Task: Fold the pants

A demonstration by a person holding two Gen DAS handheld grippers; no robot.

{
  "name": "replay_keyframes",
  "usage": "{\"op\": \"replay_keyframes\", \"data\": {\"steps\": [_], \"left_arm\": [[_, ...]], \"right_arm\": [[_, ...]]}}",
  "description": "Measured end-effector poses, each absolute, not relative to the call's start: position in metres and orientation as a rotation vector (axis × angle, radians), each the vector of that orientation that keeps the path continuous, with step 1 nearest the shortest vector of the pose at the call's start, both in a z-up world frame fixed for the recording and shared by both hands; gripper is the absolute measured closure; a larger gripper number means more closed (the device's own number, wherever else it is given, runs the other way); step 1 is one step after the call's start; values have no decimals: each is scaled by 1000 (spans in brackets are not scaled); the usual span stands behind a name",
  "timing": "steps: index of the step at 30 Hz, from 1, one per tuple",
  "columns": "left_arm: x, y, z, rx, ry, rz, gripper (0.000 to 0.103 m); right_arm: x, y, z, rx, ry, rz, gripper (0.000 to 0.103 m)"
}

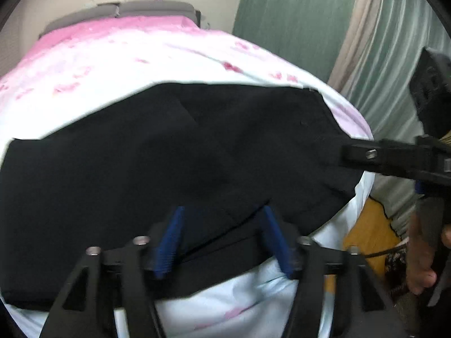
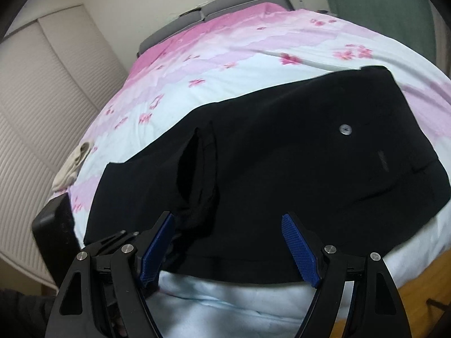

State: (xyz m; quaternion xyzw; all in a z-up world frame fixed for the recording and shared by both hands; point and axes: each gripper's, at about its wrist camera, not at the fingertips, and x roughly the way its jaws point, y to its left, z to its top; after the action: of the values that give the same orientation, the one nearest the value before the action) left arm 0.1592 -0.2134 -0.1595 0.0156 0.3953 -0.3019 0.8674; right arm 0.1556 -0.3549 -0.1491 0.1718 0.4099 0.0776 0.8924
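Black pants [image 1: 174, 152] lie folded across the near end of a bed, reaching its right edge. My left gripper [image 1: 222, 239] hovers open over their near hem, with black cloth lying loose between the blue pads. In the right wrist view the pants [image 2: 282, 169] show a small grey button [image 2: 345, 129] and a gaping pocket slit on the left. My right gripper [image 2: 229, 250] stands wide open above their near edge, holding nothing. One of its black fingers [image 1: 363, 155] pokes in from the right in the left wrist view, at the pants' right edge.
The bed wears a pink and white flowered cover [image 2: 253, 56] with a grey headboard [image 1: 141, 8] at the far end. A beige cloth [image 2: 73, 163] lies at the bed's left edge. Green curtains [image 1: 296, 14] hang on the right, over wooden floor [image 1: 366, 231]. A person's hand [image 1: 420, 256] shows far right.
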Motion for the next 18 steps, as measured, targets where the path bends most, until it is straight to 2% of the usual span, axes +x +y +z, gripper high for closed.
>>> {"op": "replay_keyframes", "data": {"steps": [7,15,18], "left_arm": [[153,-138,-129,1,805,-533,30],[163,-55,-138,-52,828,-351,30],[170,-36,-141,-94,833,-315,30]], "right_arm": [[166,-330,-146,451,882,264,24],[173,-297,-179,514,962,231,24],[175,-289,-178,480,908,144,24]]}}
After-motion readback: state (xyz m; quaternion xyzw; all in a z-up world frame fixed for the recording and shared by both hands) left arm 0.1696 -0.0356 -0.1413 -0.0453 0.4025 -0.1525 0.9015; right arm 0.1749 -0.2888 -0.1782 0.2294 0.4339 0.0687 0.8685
